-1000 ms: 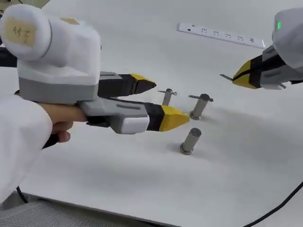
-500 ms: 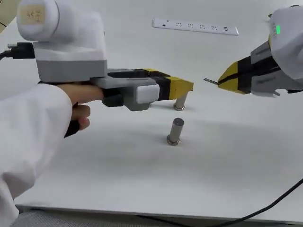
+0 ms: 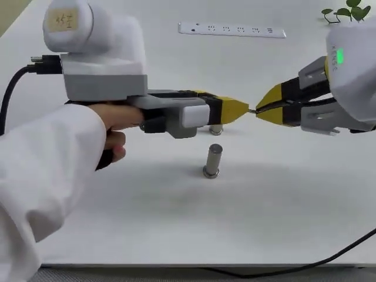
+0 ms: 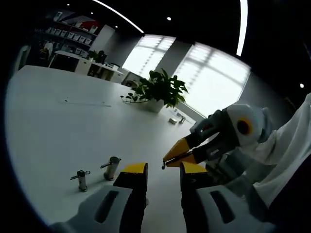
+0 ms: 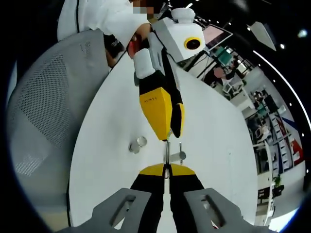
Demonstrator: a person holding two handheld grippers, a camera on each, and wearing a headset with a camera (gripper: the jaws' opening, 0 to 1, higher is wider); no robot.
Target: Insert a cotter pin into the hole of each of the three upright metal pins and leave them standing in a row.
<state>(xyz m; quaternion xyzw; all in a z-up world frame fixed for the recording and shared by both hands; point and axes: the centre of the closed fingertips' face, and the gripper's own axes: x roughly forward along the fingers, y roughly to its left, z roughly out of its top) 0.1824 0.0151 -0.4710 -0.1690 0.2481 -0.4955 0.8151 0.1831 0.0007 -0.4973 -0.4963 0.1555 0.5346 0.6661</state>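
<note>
White bench [image 3: 176,229], open office behind. Pinched shut in the right gripper [image 3: 259,110]: thin grey wire cotter pin [image 5: 166,151], long axis level, free end aimed between the narrowly parted, empty tips of the left gripper [image 3: 242,108]. Both just above and beyond the bare upright steel pin [image 3: 212,160]; probably a short drop toward it next. Farther beyond that pin, two already-fitted steel pins [image 4: 81,178] [image 4: 112,167].

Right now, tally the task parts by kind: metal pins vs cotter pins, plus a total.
Metal pins: 3 (one bare, two fitted)
Cotter pins: 3 (two inserted, one held in the right gripper)
Total: 6
</note>
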